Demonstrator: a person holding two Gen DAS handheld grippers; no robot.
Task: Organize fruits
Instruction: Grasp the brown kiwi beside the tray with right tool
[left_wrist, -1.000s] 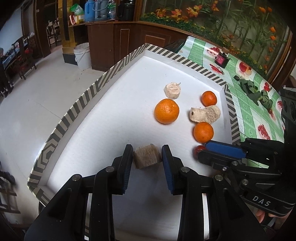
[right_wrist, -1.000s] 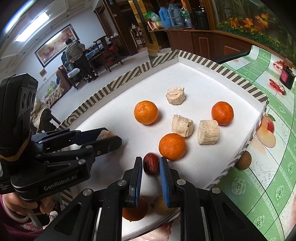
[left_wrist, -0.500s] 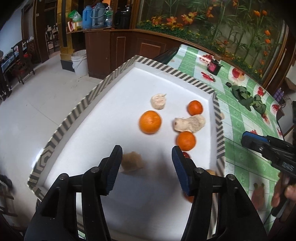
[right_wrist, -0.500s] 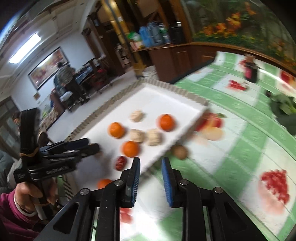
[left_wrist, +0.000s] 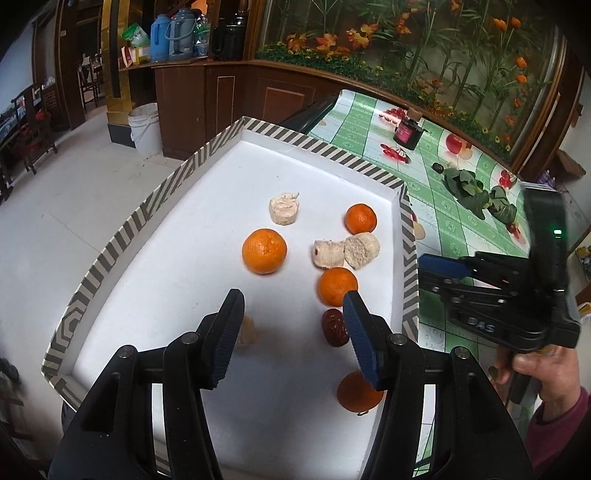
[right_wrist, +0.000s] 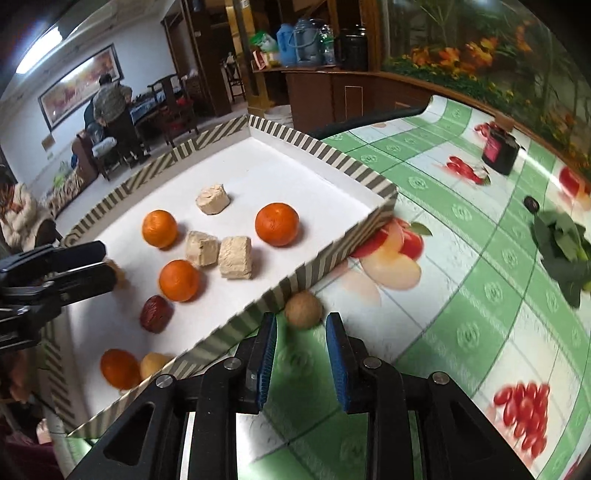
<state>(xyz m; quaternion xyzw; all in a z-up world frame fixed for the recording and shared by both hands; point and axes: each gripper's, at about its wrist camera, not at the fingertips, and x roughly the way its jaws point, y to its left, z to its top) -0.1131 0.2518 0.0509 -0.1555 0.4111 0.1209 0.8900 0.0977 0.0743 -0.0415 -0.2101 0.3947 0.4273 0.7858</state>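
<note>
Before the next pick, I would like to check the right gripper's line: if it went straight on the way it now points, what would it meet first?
Most likely the small round brown fruit on the green tablecloth, just outside the striped tray. The right gripper is open and empty, though depth is hard to judge.

It looked like the dining hall of a home or small eatery. The table (right_wrist: 461, 258) wore a glossy green checked oilcloth printed with fruit. Dark wooden cabinets (left_wrist: 236, 96) ran along the far wall, with thermos flasks (left_wrist: 173, 35) and a bag on their counter, and a white bucket (left_wrist: 144, 127) stood on the pale tiled floor. A glass panel (left_wrist: 424, 48) painted with bamboo and orange flowers closed the right side. In the right wrist view, dark wooden chairs (right_wrist: 173, 107) stood far left, people (right_wrist: 110, 107) sat there, and a long framed painting (right_wrist: 79, 83) hung on the white wall.
</note>
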